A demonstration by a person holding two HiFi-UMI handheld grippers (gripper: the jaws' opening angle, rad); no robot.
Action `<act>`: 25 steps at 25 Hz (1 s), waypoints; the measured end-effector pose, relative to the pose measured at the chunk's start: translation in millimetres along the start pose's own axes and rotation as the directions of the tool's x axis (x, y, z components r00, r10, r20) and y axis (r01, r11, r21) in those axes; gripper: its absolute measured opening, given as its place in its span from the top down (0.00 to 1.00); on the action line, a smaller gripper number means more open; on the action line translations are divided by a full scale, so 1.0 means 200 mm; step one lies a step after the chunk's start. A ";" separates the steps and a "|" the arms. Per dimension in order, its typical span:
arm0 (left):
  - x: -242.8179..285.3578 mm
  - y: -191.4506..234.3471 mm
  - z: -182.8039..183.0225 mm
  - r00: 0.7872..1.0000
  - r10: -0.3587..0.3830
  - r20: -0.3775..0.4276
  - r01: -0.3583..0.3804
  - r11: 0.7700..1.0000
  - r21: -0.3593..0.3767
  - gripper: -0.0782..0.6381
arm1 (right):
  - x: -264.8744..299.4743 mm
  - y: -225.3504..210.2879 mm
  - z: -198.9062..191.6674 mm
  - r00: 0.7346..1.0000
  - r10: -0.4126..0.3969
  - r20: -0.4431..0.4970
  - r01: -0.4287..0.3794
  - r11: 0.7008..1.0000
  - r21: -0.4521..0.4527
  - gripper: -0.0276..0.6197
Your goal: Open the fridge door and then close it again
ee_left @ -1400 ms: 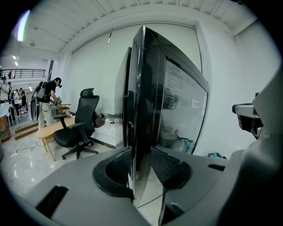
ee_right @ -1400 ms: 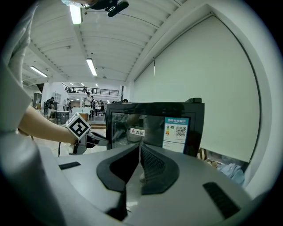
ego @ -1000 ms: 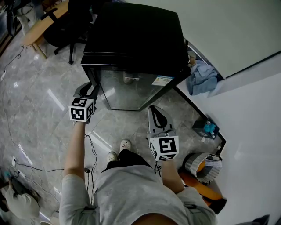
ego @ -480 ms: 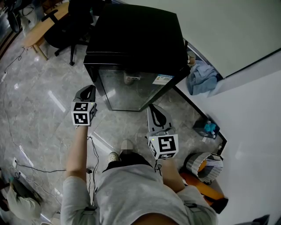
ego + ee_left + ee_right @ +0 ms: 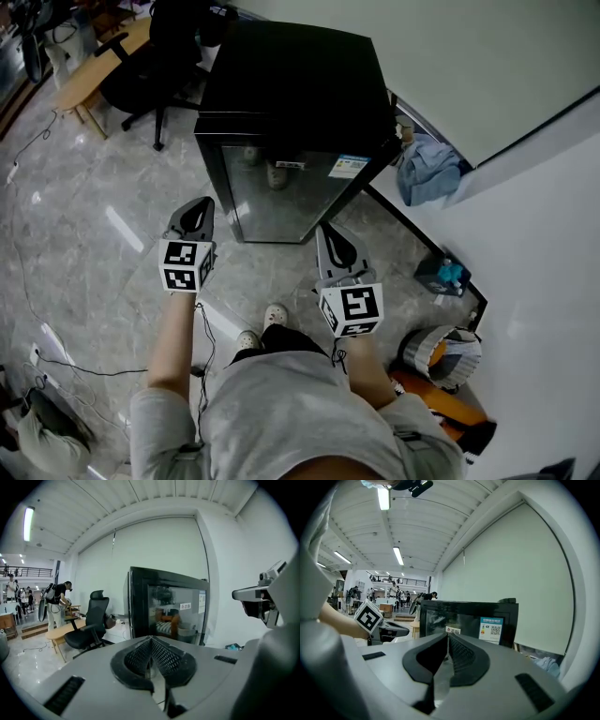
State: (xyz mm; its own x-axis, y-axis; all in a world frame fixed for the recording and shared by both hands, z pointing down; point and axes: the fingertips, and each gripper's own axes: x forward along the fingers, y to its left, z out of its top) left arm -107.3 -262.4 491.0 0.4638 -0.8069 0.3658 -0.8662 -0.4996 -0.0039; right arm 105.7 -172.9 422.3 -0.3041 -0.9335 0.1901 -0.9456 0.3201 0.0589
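Observation:
The black fridge [image 5: 291, 94] stands on the tiled floor with its glass door [image 5: 281, 192] closed. My left gripper [image 5: 199, 208] hovers off the door's front left corner, apart from it, jaws shut on nothing. My right gripper [image 5: 330, 234] hangs below the door's right corner, also shut and empty. In the left gripper view the fridge [image 5: 164, 609] rises beyond the left gripper [image 5: 150, 639], whose jaws are pressed together, and part of the right gripper [image 5: 267, 602] shows at the edge. The right gripper view has the fridge [image 5: 468, 618] ahead of the right gripper [image 5: 446, 637].
A black office chair [image 5: 141, 66] and a wooden table [image 5: 80, 66] stand left of the fridge. A blue cloth [image 5: 427, 164], a small blue box [image 5: 441, 272] and a round basket [image 5: 441, 352] lie along the white wall at right. Cables [image 5: 56, 356] cross the floor.
My left gripper has drawn back from the fridge's left front edge toward me and its jaws have come together. The right gripper has shifted only slightly.

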 end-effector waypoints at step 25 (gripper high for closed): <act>-0.71 -0.30 0.36 0.948 -0.092 0.305 0.081 0.996 0.047 0.87 | -0.39 0.23 0.21 0.990 -0.102 0.102 0.107 0.993 -0.045 0.92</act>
State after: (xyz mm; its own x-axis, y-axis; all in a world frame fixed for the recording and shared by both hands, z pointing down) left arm -108.5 -141.3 371.9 0.5759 -0.8150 0.0637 -0.8159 -0.5780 -0.0179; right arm 80.8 -92.8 369.1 -0.2168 -0.9728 0.0818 -0.9664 0.2257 0.1228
